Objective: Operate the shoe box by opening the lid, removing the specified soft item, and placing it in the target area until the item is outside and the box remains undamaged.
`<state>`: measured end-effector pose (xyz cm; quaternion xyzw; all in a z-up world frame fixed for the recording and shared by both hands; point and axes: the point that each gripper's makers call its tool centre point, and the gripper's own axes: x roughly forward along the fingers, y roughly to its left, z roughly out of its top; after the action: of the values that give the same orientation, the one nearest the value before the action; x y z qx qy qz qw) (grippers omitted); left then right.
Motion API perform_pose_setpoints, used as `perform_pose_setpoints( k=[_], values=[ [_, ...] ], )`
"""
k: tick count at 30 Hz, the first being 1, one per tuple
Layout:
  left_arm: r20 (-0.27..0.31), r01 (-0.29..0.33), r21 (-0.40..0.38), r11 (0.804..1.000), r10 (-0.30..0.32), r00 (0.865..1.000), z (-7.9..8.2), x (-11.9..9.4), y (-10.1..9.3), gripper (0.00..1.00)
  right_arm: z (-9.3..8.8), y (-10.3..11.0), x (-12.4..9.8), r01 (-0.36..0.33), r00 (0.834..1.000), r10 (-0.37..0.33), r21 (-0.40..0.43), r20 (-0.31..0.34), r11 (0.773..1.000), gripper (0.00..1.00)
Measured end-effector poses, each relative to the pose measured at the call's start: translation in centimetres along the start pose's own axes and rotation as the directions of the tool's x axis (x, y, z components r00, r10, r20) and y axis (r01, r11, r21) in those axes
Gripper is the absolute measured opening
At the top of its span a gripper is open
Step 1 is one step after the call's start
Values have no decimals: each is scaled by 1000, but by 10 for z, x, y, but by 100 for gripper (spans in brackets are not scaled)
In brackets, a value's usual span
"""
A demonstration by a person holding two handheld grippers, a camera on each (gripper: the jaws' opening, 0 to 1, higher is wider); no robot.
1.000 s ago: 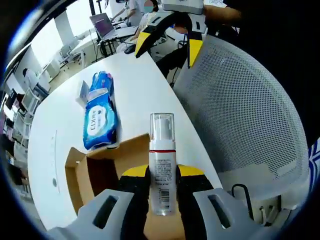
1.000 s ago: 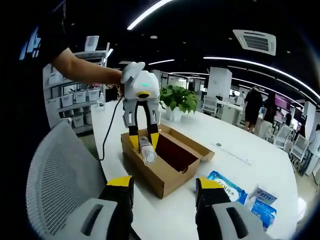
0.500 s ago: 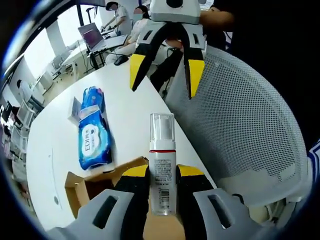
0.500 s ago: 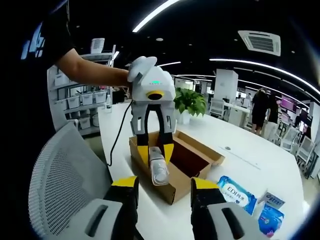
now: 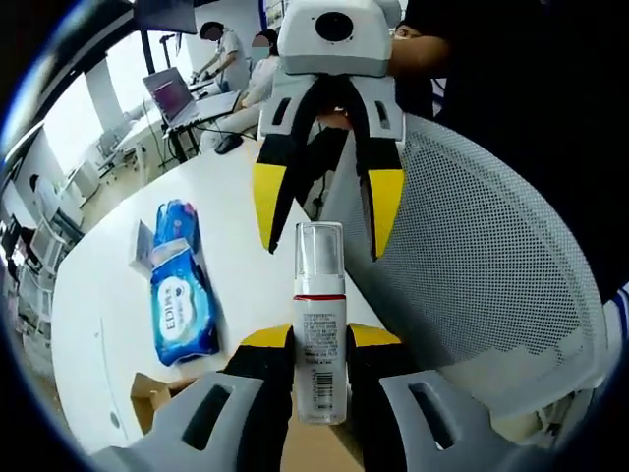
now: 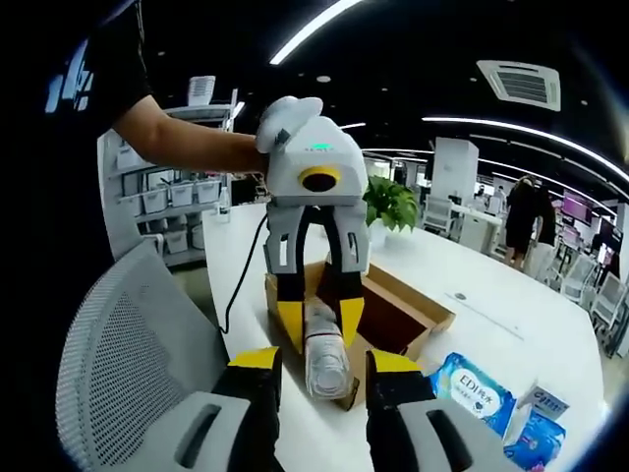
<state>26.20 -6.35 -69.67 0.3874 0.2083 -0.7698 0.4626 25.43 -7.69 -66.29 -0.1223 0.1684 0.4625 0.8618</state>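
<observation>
My left gripper (image 5: 319, 339) squeezing the bottle (image 5: 319, 320) above the box (image 6: 378, 305), my right gripper (image 6: 322, 369) loose at 12 o'clock, wipes pack (image 5: 180, 295) at 9 o'clock on table (image 5: 236, 211)

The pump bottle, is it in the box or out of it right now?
Out. The left gripper holds the pump bottle clamped between its jaws, lifted above the open cardboard box.

White bottle (image 5: 319, 334), red band; blue wipes pack (image 5: 178, 295); brown box (image 6: 393, 313).
</observation>
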Motion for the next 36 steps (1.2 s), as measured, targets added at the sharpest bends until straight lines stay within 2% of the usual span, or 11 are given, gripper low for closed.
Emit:
perform_pose_setpoints(
  k=[5, 11, 17, 36],
  values=[
    [41, 7, 10, 1000, -8, 999, 9, 0, -1, 19, -1, -1, 0, 4, 1000, -4, -2, -1, 1000, 27],
    [69, 7, 46, 999, -10, 998, 14, 0, -1, 19, -2, 0, -1, 4, 1000, -4, -5, -4, 1000, 22],
    [84, 4, 38, 999, -7, 996, 17, 2, 0, 19, -1, -2, -2, 15, 1000, -16, -18, -2, 1000, 18],
    [91, -6, 21, 1000, 4, 996, 18, 6, 2, 20, -3, -3, -4, 17, 1000, -18, -56, -24, 998, 16]
  ],
)
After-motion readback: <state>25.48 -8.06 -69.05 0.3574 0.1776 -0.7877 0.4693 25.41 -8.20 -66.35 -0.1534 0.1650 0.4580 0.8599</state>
